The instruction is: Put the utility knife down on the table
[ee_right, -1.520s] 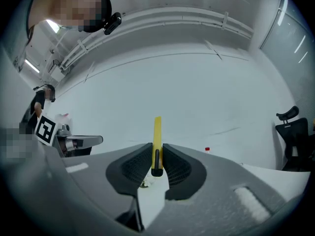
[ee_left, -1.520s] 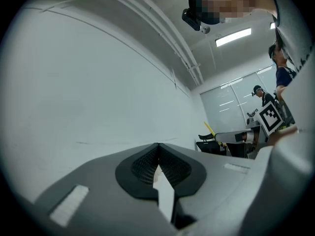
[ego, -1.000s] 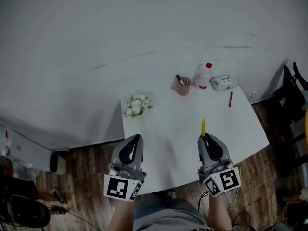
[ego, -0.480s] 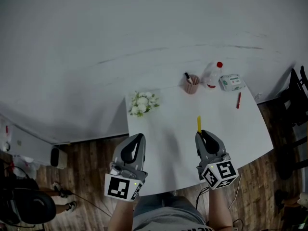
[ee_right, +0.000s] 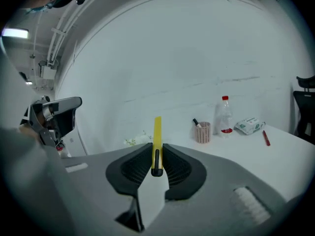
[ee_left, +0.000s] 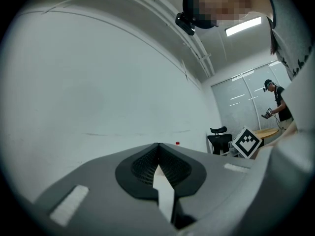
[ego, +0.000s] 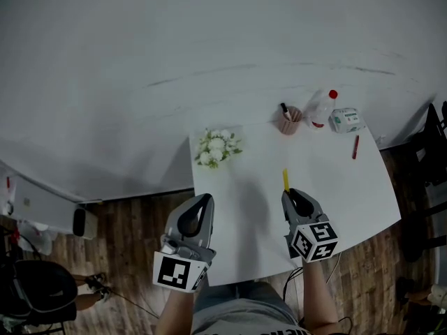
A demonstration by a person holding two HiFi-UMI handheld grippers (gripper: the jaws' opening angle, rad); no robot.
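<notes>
My right gripper (ego: 292, 196) (ee_right: 157, 151) is shut on a yellow utility knife (ego: 286, 180) (ee_right: 157, 134), whose slim body sticks out forward past the jaw tips. It hovers over the near middle of the white table (ego: 328, 187); I cannot tell the height above the top. My left gripper (ego: 201, 202) (ee_left: 158, 149) is shut with nothing in it, held at the table's near left edge, over the floor side. In the left gripper view it points at the white wall.
At the table's far side stand a pink pen cup (ego: 289, 121) (ee_right: 202, 131), a clear bottle with a red cap (ego: 323, 107) (ee_right: 225, 115), a pack of wipes (ego: 346, 119) (ee_right: 250, 126) and a red pen (ego: 356, 146) (ee_right: 266, 137). White flowers (ego: 218, 147) lie far left. A black chair (ego: 438, 128) stands right.
The head view has shifted, so the table sits further right and lower. The right gripper with the knife has drawn slightly left and nearer. The left gripper has hardly moved.
</notes>
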